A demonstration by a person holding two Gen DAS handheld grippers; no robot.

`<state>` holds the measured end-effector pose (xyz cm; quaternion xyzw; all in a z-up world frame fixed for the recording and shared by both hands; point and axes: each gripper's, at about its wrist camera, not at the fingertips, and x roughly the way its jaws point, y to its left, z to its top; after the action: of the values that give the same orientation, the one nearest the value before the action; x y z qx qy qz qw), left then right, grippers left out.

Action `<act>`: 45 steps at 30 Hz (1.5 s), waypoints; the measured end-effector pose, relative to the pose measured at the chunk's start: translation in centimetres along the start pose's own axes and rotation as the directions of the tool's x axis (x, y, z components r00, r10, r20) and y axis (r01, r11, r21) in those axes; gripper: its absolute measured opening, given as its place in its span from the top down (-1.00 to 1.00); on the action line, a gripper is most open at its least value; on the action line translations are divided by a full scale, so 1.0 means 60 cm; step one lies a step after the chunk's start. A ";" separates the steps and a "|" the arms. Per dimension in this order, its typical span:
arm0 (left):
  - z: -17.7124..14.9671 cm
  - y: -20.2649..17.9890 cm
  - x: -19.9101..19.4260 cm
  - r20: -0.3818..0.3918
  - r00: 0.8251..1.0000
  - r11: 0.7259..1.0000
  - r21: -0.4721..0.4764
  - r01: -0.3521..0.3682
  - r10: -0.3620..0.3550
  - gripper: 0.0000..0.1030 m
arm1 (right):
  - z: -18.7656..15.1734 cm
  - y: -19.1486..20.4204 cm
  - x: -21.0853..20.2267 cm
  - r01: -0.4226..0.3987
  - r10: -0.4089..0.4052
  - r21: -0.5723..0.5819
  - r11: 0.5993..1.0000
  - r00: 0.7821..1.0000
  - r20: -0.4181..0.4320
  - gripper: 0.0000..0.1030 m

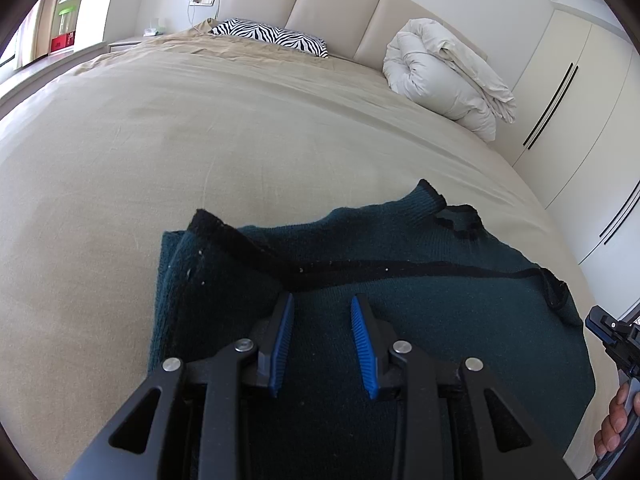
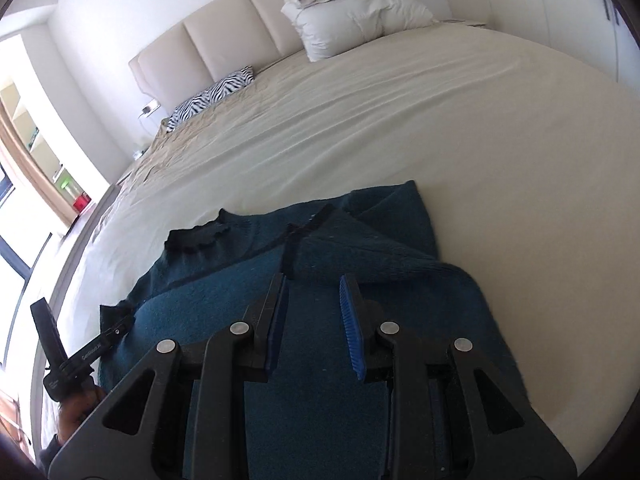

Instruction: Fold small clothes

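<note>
Both the left gripper and right gripper hang part-open over the sweater (nothing clamped). Risk: a snagged knit could undo the folded sleeve

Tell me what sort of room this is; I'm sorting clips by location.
A bedroom, almost certainly: a wide bed with a padded headboard, a zebra-print pillow and a folded white duvet. A dark teal sweater lies on it.

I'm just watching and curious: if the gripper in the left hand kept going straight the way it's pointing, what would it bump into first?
Most likely the dark teal sweater lying on the bed. The left gripper angles downward with its jaws apart and nothing between them, and only knit fabric lies ahead. How close it is I can't judge.
</note>
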<state>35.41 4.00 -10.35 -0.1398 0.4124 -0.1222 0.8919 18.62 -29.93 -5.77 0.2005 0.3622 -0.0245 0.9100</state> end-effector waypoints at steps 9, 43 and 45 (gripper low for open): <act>0.001 0.001 0.000 0.002 1.000 1.000 -0.004 0.008 -0.008 0.36 | 0.046 -0.029 0.127 -0.016 0.020 0.037 0.999 0.992 -0.124 0.50; -0.022 0.023 -0.108 0.063 0.991 0.983 -0.139 0.122 -0.115 -0.37 | -0.022 -0.192 -0.061 0.226 -0.225 0.008 0.974 0.974 -0.034 0.04; -0.047 0.013 -0.134 0.062 0.990 0.984 -0.117 0.134 -0.127 -0.37 | -0.036 -0.190 -0.070 0.224 -0.225 -0.025 0.974 0.973 -0.046 -0.12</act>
<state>28.25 6.98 -6.72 -0.2237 0.3848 -0.1513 0.8826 11.95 -39.99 -8.36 0.1496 0.4047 -0.1189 0.8943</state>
